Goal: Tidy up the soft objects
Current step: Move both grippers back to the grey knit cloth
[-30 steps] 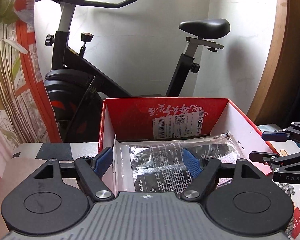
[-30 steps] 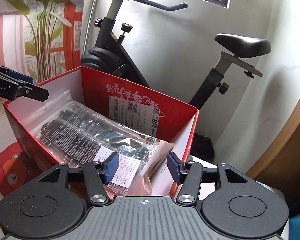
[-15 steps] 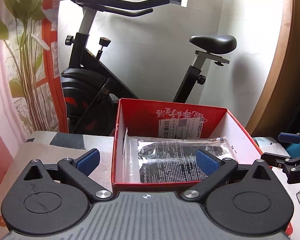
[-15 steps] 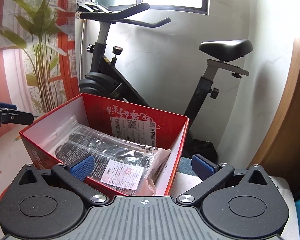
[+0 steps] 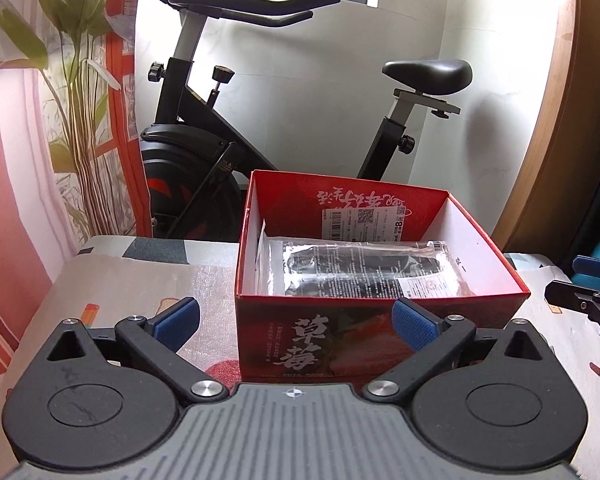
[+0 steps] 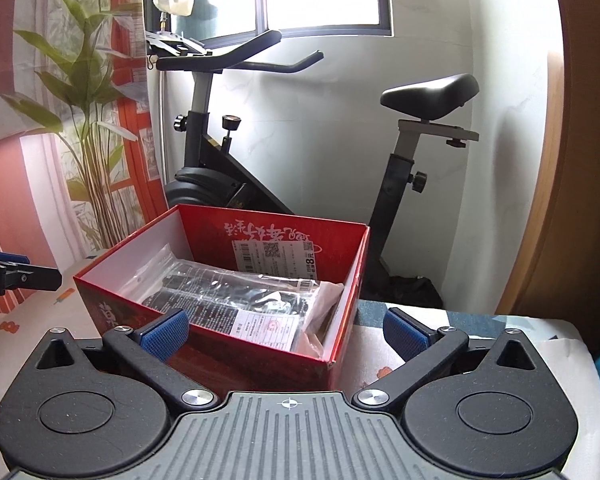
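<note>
The left gripper [image 5: 295, 322] is held with its jaws spread wide and empty; the blue ribbed pads [image 5: 414, 325] are set on black linkage arms. The right gripper [image 6: 286, 330] is likewise held with jaws wide and empty, its textured blue pads [image 6: 165, 332] standing either side of the near corner of the box [image 6: 228, 364] without contact.

The box [image 5: 320, 344] is a rectangular open-topped carton of red printed cardboard with a white interior, and it is placed on a table [image 5: 148, 280] covered by a glossy patterned cloth. A white barcode label [image 5: 364, 222] is fixed to the inner rear wall.

The soft objects are located inside the box: a flat clear plastic bag [image 5: 364, 274] of crinkled film, holding dark contents and printed with white text, is laid across the interior. A second, pinkish film packet [image 6: 324, 312] is seen against the right wall in the right wrist view.

An exercise bike [image 6: 228, 184] of black metal with a padded saddle is positioned behind the table, against a white wall.
</note>
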A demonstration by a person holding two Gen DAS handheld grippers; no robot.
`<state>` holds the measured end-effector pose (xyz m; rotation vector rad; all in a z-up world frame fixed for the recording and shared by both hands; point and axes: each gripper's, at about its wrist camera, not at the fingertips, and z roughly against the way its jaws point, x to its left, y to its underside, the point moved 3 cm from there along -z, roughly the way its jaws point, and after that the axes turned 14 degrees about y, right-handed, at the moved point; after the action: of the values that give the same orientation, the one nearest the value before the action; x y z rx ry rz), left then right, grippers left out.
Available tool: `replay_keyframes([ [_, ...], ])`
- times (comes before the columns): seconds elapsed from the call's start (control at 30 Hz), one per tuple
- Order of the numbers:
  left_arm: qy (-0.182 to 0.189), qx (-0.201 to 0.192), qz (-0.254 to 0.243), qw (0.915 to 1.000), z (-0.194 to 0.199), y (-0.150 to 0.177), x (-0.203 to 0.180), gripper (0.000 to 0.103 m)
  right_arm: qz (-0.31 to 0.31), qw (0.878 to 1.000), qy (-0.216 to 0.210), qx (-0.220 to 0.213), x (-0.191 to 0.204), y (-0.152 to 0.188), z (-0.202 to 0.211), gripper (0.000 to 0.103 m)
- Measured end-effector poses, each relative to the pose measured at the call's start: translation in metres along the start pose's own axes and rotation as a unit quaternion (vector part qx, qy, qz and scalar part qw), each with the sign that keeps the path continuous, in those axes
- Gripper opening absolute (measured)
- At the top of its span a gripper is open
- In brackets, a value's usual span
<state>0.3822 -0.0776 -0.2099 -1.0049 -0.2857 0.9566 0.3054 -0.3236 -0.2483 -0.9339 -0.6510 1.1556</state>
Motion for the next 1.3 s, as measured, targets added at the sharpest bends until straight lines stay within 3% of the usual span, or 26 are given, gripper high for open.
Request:
replay_keyframes([
  [0.23,0.019,0.017,0.012,0.9996,-0.002,0.035,-0.019,0.103,-0.008,1.000,0.006,0.022,-0.017,0.032,0.013,0.103],
  [0.63,0.058,0.092,0.036,0.9934,-0.046,0.111,-0.047,0.103,-0.011,0.994,0.032,0.101,-0.040,0.114,0.013,0.102],
  [0.9,0.094,0.132,0.020,0.9866,-0.077,0.144,-0.072,0.103,-0.021,0.990,0.026,0.136,-0.049,0.145,0.005,0.081],
  [1.3,0.093,0.141,0.003,0.9857,-0.086,0.153,-0.078,0.103,-0.011,0.987,0.005,0.159,-0.042,0.168,0.002,0.047],
])
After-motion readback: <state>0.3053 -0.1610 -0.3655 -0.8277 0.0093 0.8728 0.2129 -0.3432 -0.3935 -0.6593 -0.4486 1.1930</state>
